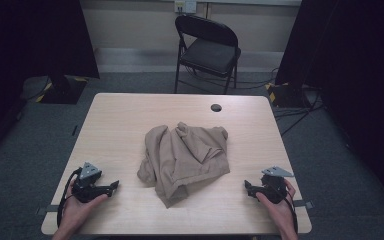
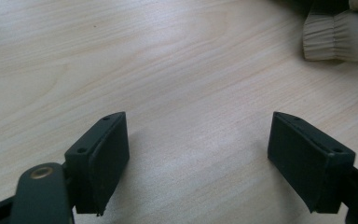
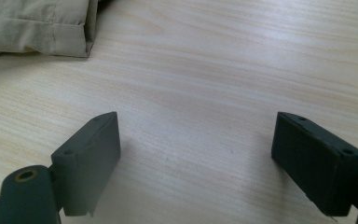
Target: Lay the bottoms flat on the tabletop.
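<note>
A crumpled tan garment (image 1: 185,159) lies in a loose heap at the middle of the worktop (image 1: 130,120), just nearer the person than the dark round cable hole (image 1: 216,107). The work looks to be at its very start: neither tool has touched the cloth. The left gripper (image 1: 114,187) rests well to the left of the garment and the right gripper (image 1: 246,186) well to its right, both near the worktop's front edge and pointing inward. Each has its fingers (image 2: 103,158) spread wide with nothing but bare wood between them. The next move, as I judge it, calls for bringing both tools in to the garment and picking out an edge or corner on each side, so it can be lifted and spread. The cloth is a plain woven khaki, rumpled into several overlapping folds, with a stitched hem (image 3: 51,35) showing in the right gripper view and a ribbed or pleated end (image 2: 331,39) in the left gripper view.
</note>
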Motion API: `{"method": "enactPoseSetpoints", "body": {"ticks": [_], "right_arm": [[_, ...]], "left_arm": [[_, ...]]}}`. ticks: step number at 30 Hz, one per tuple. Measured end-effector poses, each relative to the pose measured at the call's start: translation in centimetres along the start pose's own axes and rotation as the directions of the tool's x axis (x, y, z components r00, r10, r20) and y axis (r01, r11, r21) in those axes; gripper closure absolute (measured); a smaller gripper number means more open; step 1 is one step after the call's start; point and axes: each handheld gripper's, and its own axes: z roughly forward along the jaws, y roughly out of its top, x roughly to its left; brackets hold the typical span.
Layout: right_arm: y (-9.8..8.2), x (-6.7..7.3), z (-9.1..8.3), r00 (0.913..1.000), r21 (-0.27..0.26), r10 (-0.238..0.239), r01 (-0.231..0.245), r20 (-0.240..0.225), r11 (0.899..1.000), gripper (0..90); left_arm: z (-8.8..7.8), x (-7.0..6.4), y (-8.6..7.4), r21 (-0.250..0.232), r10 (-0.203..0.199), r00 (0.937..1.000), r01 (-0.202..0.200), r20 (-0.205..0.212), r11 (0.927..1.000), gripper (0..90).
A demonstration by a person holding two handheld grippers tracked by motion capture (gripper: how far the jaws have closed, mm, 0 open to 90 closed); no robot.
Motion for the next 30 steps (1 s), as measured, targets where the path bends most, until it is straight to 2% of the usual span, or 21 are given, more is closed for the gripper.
{"method": "enactPoseSetpoints", "body": {"ticks": [1, 11, 12, 14, 15, 16, 17, 19, 20, 21, 22, 23, 25, 27, 28, 29, 30], "right_arm": [[0.0, 0.0, 0.0, 1.0, 0.0, -0.001, 0.001, 0.0, 1.0, 15.0], [0.0, 0.0, 0.0, 0.9999, 0.001, -0.005, 0.005, -0.01, 1.0, 15.3], [0.1, 0.1, 0.0, 0.9996, -0.001, -0.011, 0.011, -0.027, 1.0, 15.6], [0.2, 0.7, 0.1, 0.9969, 0.004, -0.038, 0.038, -0.068, 0.999, 15.6], [0.5, 1.0, 0.3, 0.9951, 0.011, -0.044, 0.045, -0.088, 0.999, 15.8], [0.5, 1.0, 0.3, 0.9951, 0.011, -0.044, 0.045, -0.088, 0.999, 15.8], [1.4, 1.5, 0.5, 0.9917, 0.037, -0.036, 0.041, -0.123, 0.998, 20.3], [2.6, 2.0, 0.8, 0.9872, 0.029, -0.025, 0.03, -0.157, 0.999, 20.3], [3.2, 2.1, 0.9, 0.9859, 0.016, -0.031, 0.035, -0.164, 0.999, 20.6], [4.0, 2.3, 1.0, 0.9852, 0.009, -0.029, 0.031, -0.169, 0.999, 21.0], [4.0, 2.3, 1.0, 0.9852, 0.009, -0.029, 0.031, -0.169, 0.999, 21.0], [5.7, 2.8, 1.5, 0.9808, -0.021, -0.03, 0.027, -0.193, 0.999, 21.8], [7.6, 3.4, 2.0, 0.9796, -0.046, -0.041, 0.033, -0.197, 0.998, 22.2], [9.5, 4.0, 2.7, 0.9761, -0.053, -0.049, 0.038, -0.212, 0.998, 22.4], [9.5, 4.0, 2.7, 0.9761, -0.053, -0.049, 0.038, -0.212, 0.998, 22.4], [11.2, 4.7, 3.5, 0.9711, -0.053, -0.062, 0.052, -0.23, 0.997, 22.3], [11.2, 4.7, 3.5, 0.9711, -0.053, -0.062, 0.052, -0.23, 0.997, 22.3]], "left_arm": [[0.0, -0.1, 0.0, 0.003, 0.012, 0.9999, -0.012, -0.006, 0.9999, 20.0], [0.0, -0.1, 0.0, 0.0, 0.0, 1.0, 0.0, -0.007, 1.0, 20.4], [0.1, 0.0, 0.1, 0.004, 0.011, 0.9999, -0.011, -0.009, 0.9999, 20.5], [0.3, -0.1, 0.6, 0.021, -0.006, 0.9999, 0.006, -0.012, 0.9998, 22.2], [0.4, -0.1, 0.9, 0.038, 0.003, 1.0, -0.003, -0.008, 0.9993, 23.7], [0.4, -0.1, 0.9, 0.038, 0.003, 1.0, -0.003, -0.008, 0.9993, 26.1], [0.6, 0.1, 1.4, 0.042, -0.025, 0.9996, 0.025, 0.01, 0.9988, 29.1], [1.0, 0.3, 1.9, 0.038, -0.071, 0.996, 0.069, 0.054, 0.9969, 31.2], [1.0, 0.3, 1.9, 0.038, -0.071, 0.996, 0.069, 0.054, 0.9969, 31.7], [1.7, 0.2, 2.8, 0.047, -0.109, 0.9891, 0.104, 0.099, 0.9934, 32.4], [1.7, 0.2, 2.8, 0.047, -0.109, 0.9891, 0.104, 0.099, 0.9934, 32.6], [2.3, -0.2, 4.1, 0.035, -0.103, 0.989, 0.1, 0.106, 0.9944, 32.3], [2.6, -0.8, 5.6, -0.012, -0.105, 0.9862, 0.107, 0.128, 0.9942, 32.0], [2.7, -1.3, 7.2, -0.053, -0.096, 0.9854, 0.104, 0.141, 0.9932, 32.1], [2.7, -1.3, 7.2, -0.053, -0.096, 0.9854, 0.104, 0.141, 0.9932, 32.2], [2.8, -1.8, 8.7, -0.079, -0.077, 0.9841, 0.091, 0.16, 0.9927, 32.2], [2.8, -1.8, 8.7, -0.079, -0.077, 0.9841, 0.091, 0.16, 0.9927, 32.2]]}}
